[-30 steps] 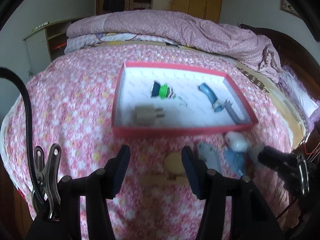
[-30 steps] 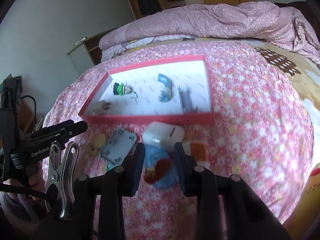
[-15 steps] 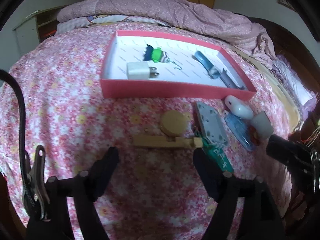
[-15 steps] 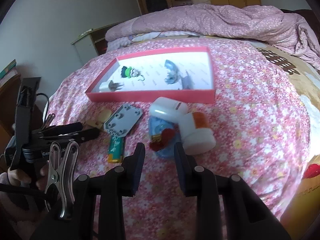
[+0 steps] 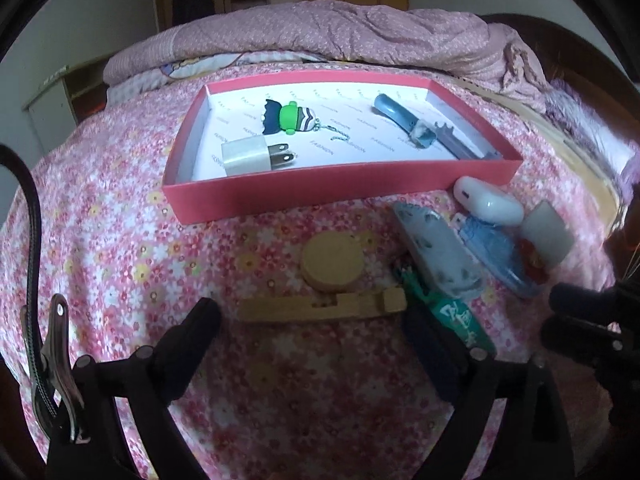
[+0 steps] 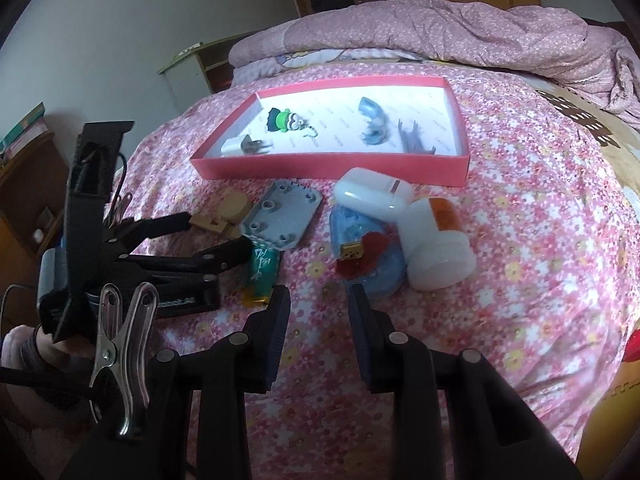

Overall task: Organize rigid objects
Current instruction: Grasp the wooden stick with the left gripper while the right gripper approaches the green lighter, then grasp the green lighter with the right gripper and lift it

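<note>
Since a second ago both grippers have dropped closer to the flowered bedspread (image 5: 120,240), and the left one has gone from nearly closed to wide apart.

Starting at the left: the left gripper (image 5: 312,332) hangs low over the wooden stand (image 5: 320,308), a flat bar with a round disc (image 5: 333,261) just behind it. Its jaws are opening at this moment and straddle the bar without touching it; nothing is gripped. To do this pickup well, I'd judge it should come straight down so the pads meet the bar's two long sides near its middle, clear of the green packet (image 5: 456,316) that lies touching the bar's right end and tucked under the grey plate (image 5: 436,252). Closing too far right could drag that packet along.

Behind, the red tray (image 5: 280,200) already holds a white plug adapter (image 5: 246,156), a green figure keychain (image 5: 290,118) and a blue tool (image 5: 404,120).

Further right, just in front of the tray, lie the white case (image 6: 372,194), the blue clear case (image 6: 368,256) and the white bottle with the orange cap (image 6: 436,248), crowded and touching.

The right gripper (image 6: 318,332) hovers short of that cluster, jaws narrowly parted with only bedspread between them, holding nothing.
</note>
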`<state>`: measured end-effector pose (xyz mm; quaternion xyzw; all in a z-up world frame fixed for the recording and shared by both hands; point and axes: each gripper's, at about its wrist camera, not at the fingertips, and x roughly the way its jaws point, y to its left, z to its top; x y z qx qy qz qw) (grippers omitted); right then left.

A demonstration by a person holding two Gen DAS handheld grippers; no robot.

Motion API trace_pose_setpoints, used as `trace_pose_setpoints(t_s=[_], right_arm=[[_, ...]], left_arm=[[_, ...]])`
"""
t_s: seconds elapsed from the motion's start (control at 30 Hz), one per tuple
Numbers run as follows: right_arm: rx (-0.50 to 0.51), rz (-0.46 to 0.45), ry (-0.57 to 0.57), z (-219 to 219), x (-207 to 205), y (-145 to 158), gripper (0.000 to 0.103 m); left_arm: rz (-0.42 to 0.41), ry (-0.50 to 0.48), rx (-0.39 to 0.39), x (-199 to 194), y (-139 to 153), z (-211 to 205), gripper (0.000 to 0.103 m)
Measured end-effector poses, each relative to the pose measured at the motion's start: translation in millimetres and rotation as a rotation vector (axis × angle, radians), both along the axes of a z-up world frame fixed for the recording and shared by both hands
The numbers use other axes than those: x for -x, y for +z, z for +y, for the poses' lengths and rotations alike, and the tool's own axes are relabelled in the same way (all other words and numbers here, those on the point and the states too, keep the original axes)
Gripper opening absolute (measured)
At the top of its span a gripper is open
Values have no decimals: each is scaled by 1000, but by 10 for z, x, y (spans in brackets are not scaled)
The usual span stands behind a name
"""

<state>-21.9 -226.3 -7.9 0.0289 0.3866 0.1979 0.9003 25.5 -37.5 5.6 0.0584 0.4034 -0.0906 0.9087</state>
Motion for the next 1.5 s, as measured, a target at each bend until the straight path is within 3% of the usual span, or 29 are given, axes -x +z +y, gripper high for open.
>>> trace_pose_setpoints(t_s=[0.13,0.3,0.7,1.03,1.13,1.23,1.5], right_arm=[[3,11,12,41,18,-37,31],[5,22,25,107,11,-54,31],[28,52,81,401,-91,-96,31],[130,6,93,731,-261,-123,31],[125,-5,90,745,-299,-126,31],[141,-17,92,727,-282,-132,24],[138,30,131,590,-108,-137,24]], left_arm=[[-5,5,14,2,-10,25,96],[-19,11,27,48,27,92,81],[3,44,52,223,65,383,81],[7,68,79,250,49,512,81],[5,66,78,259,51,516,81],[5,67,78,260,51,515,81],[4,67,75,261,52,513,80]])
